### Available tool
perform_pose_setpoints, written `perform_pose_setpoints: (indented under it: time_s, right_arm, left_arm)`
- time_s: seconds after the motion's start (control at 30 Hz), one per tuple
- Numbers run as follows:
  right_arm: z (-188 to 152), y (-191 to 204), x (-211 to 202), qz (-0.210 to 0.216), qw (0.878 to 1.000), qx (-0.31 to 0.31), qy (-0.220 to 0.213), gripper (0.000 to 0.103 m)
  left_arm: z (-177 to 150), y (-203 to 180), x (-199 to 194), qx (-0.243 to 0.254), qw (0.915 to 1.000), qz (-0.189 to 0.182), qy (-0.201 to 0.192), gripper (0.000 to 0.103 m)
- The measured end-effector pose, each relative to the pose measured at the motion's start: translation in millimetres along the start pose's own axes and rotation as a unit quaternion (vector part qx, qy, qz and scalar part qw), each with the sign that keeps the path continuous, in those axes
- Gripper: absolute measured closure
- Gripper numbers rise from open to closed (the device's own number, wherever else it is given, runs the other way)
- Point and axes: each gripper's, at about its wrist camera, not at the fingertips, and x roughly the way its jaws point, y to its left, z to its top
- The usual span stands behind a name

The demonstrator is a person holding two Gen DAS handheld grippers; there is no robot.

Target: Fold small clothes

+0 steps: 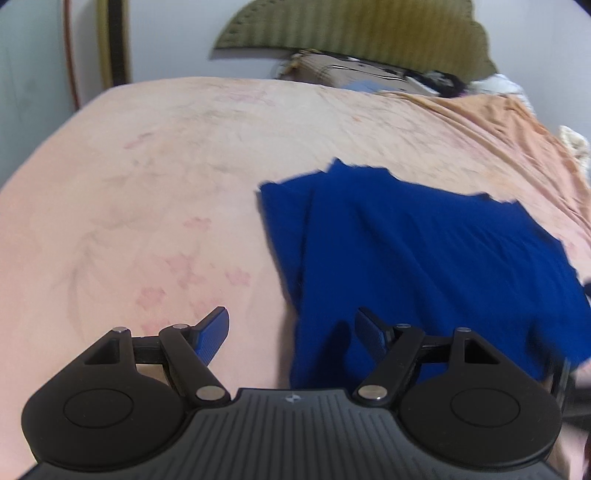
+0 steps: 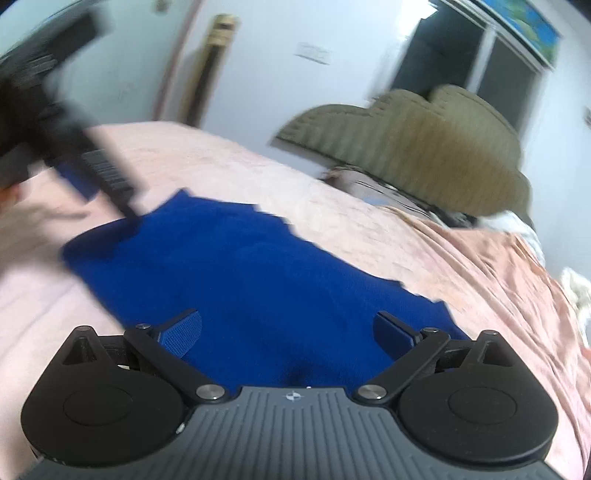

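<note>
Left tool [image 1: 291, 334]: pads spread, nothing between them, hovering over the near left edge of the blue garment [image 1: 424, 258]. Right tool [image 2: 288, 334]: pads likewise spread and empty, above the garment's near portion. The garment lies flat on the pink bed cover [image 1: 147, 166]. Its long axis appears to run from the near edge toward the headboard [image 1: 351, 33]. Recommended: pinch both near corners evenly, lift together, and align edges before lowering.
</note>
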Motion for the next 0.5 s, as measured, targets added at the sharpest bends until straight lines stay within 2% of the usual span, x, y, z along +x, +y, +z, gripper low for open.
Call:
perform_pose_setpoints:
  time_s: [0.1, 0.17, 0.23, 0.27, 0.3, 0.33, 0.37, 0.4, 0.5]
  right_arm:
    - [-11, -51, 7, -0.051, 0.995, 0.088, 0.018, 0.015]
    - [-27, -98, 11, -0.077, 0.980, 0.178, 0.045, 0.024]
    - [-47, -134, 11, -0.088, 0.964, 0.240, 0.068, 0.041]
    - [-57, -146, 7, -0.092, 0.960, 0.255, 0.074, 0.042]
    - [-64, -153, 5, -0.092, 0.957, 0.262, 0.080, 0.042]
    - [-72, -159, 2, -0.088, 0.955, 0.269, 0.088, 0.042]
    - [-80, -164, 0, -0.076, 0.953, 0.276, 0.095, 0.043]
    - [-87, -167, 0, -0.065, 0.950, 0.288, 0.101, 0.052]
    - [-104, -175, -2, -0.034, 0.937, 0.331, 0.106, 0.096]
  left_arm:
    - [-12, -5, -2, 0.020, 0.9997, -0.017, 0.002, 0.029]
    - [-18, -9, 0, 0.035, 0.9993, -0.014, -0.002, 0.037]
    - [-21, -10, 4, 0.036, 0.9991, -0.021, 0.007, 0.064]
    - [-22, -9, 6, 0.031, 0.9991, -0.029, 0.011, 0.072]
    - [-23, -9, 7, 0.026, 0.9989, -0.037, 0.014, 0.085]
    - [-24, -11, 6, 0.026, 0.9989, -0.038, 0.011, 0.092]
    - [-24, -12, 6, 0.029, 0.9989, -0.035, 0.007, 0.094]
    - [-24, -15, 4, 0.033, 0.9989, -0.033, 0.001, 0.096]
    - [-24, -18, -5, 0.038, 0.9985, -0.038, -0.015, 0.098]
